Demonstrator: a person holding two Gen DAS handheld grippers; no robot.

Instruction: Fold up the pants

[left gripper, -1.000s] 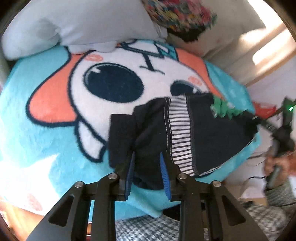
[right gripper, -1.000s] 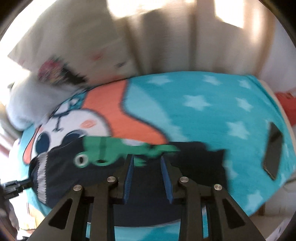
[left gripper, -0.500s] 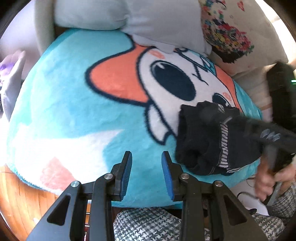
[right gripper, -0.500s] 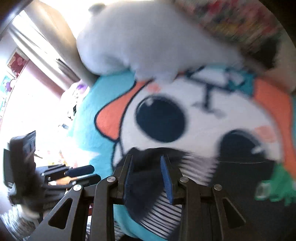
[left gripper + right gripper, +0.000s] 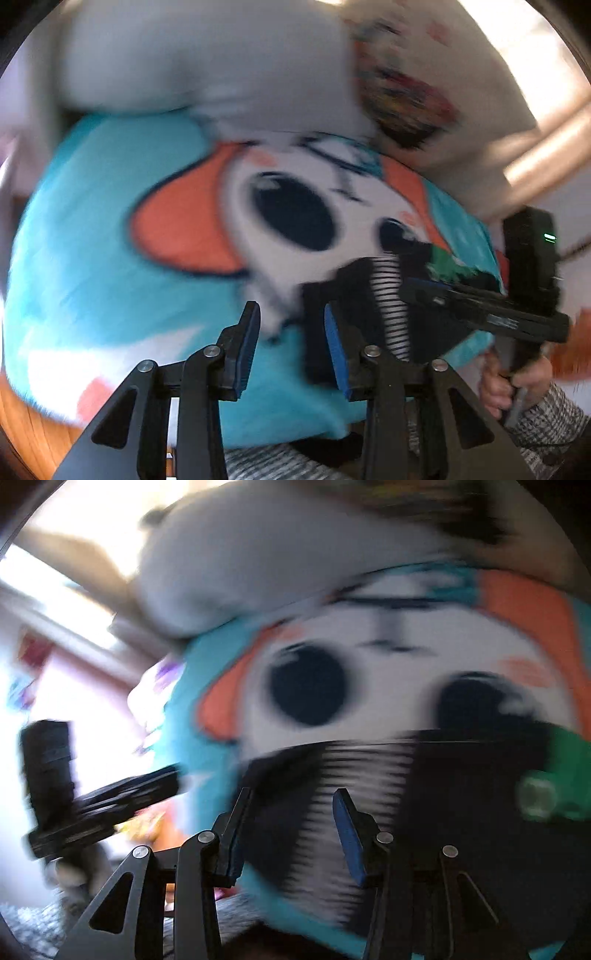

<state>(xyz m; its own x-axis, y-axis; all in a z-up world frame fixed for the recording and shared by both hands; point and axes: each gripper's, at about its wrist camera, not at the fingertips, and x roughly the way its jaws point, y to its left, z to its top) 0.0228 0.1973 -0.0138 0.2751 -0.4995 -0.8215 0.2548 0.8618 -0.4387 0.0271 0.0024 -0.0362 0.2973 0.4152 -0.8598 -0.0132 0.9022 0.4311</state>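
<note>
No legible writing on pants (image 5: pixel 373 314)

both wrist views close, sharing pants (image 5: pixel 373 295)

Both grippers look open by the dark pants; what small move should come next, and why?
Probably ease the left gripper right onto the pants. Its open fingers frame blanket, while the open right gripper already hovers over the striped waistband.

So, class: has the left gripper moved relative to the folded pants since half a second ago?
Yes. The left gripper has swung right toward the pants; its right finger now overlaps their left edge.
</note>
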